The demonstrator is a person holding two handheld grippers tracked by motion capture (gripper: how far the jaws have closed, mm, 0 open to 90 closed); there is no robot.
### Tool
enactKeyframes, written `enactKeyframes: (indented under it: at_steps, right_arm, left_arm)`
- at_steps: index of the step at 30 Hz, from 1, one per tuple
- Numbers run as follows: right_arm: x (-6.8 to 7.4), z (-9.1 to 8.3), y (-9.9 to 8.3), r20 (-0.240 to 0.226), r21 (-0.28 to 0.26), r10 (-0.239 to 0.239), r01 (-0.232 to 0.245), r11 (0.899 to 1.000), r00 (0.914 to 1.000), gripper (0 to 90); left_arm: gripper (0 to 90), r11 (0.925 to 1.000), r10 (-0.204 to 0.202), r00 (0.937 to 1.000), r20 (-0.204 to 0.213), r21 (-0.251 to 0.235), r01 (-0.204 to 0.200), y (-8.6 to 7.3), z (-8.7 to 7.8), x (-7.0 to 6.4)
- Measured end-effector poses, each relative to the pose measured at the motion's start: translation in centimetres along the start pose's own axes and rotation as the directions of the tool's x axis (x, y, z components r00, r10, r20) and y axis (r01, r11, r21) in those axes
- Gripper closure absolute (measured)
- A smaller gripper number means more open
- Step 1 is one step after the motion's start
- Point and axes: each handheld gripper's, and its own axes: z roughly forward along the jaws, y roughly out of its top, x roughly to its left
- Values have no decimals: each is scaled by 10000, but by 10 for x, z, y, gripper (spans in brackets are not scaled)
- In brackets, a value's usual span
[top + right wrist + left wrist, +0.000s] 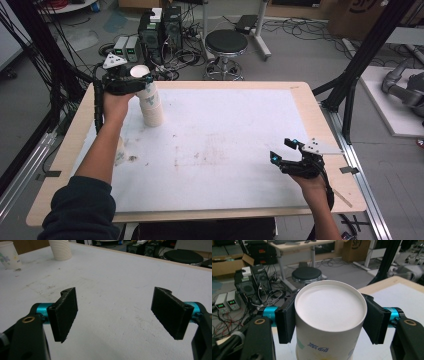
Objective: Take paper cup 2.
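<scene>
The top cup [329, 315] of the upright stack [150, 102] near the table's [300, 100] far left corner sits clamped in my left gripper [131, 82], axis vertical, while my right gripper [292, 156] hangs open near the right edge.

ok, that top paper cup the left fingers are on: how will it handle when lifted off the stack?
The top paper cup looks thin-walled, so the left gripper could probably dent it if squeezed hard. It is likely very light. Nested in the cup stack, it may drag a cup below along, and the tall narrow stack looks apt to tip if pushed sideways.
</scene>
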Motion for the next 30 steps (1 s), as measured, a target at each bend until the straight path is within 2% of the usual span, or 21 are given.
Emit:
enactKeyframes:
  at_steps: [1,5,7,11,12,16,17,18,20,23,28,30]
  right_arm:
    - [0,0,0,-7,-7,-32,32,10000,10000,220]
    - [1,0,1,-23,-18,-39,39,10000,10000,220]
    - [1,0,1,-33,-34,-41,41,10000,10000,220]
    - [3,0,2,-54,-40,-57,57,10000,10000,220]
    - [3,1,2,-67,-63,-68,67,10000,10000,220]
    - [4,1,2,-109,-45,-63,62,10000,9999,220]
    - [3,1,2,-127,-37,-101,100,9999,9999,220]
    - [4,2,2,-135,-13,-103,102,9999,9999,219]
    - [4,2,2,-159,-15,-135,134,9999,9998,219]
    - [5,4,2,-244,47,-154,155,9999,9996,219]
    - [5,7,4,-418,10,-206,206,9998,9989,219]
    - [5,8,4,-502,12,-179,180,9998,9986,218]
  left_arm:
    - [356,9996,-38,10000,-66,-280,36,3,-3,-1]
    - [360,9987,76,9998,-170,-493,-84,12,-11,-3]
    - [362,9965,158,9996,-219,-819,-175,20,-19,-6]
    - [366,9935,299,9985,-458,-1083,-347,28,-33,-10]
    - [367,9927,298,9987,-407,-1154,-344,29,-37,-11]
    - [368,9888,427,9991,62,-1433,-414,30,-52,-20]
    - [367,9888,427,9991,62,-1433,-414,30,-52,-20]
    - [367,9869,518,9977,438,-1551,-444,28,-59,-27]
    - [367,9855,652,9952,736,-1611,-527,25,-65,-34]
    - [367,9838,818,9882,1298,-1691,-592,18,-70,-44]
    - [369,9862,1038,9735,2036,-1477,-742,4,-70,-58]
    - [369,9875,1011,9672,2329,-1415,-691,-2,-69,-63]
